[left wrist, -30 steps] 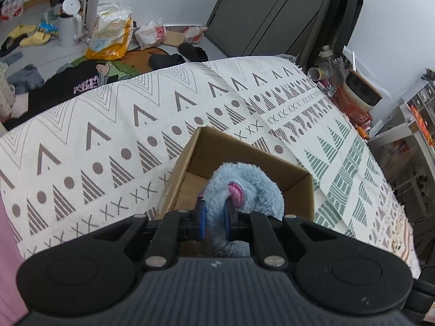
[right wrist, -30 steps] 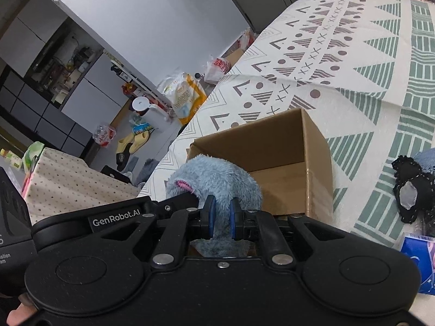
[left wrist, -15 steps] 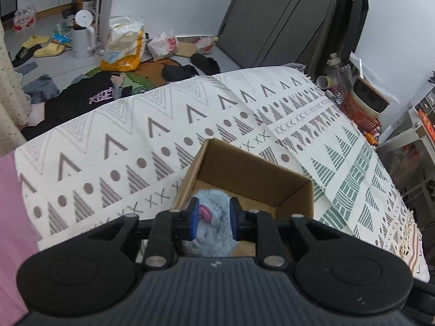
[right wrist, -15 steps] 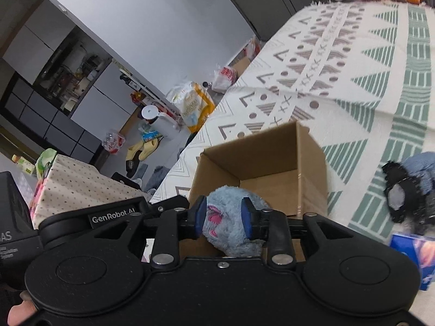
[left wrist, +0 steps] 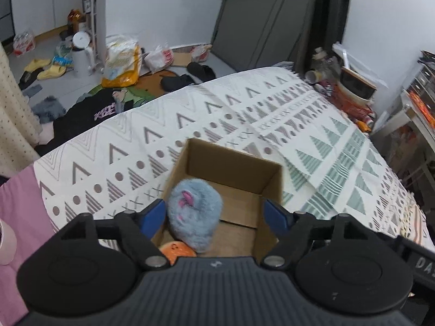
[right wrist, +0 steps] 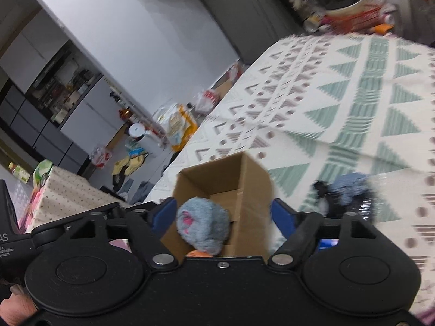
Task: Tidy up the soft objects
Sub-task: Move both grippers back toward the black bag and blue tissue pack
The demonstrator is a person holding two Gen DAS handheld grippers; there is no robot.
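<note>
Left gripper and right gripper: jaws spread wide, empty. Blue plush toy sits inside cardboard box.

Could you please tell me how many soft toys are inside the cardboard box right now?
2: a fluffy blue plush toy against the cardboard box's left wall, and an orange plush just below it, mostly hidden by the gripper body. More could be hidden.
</note>
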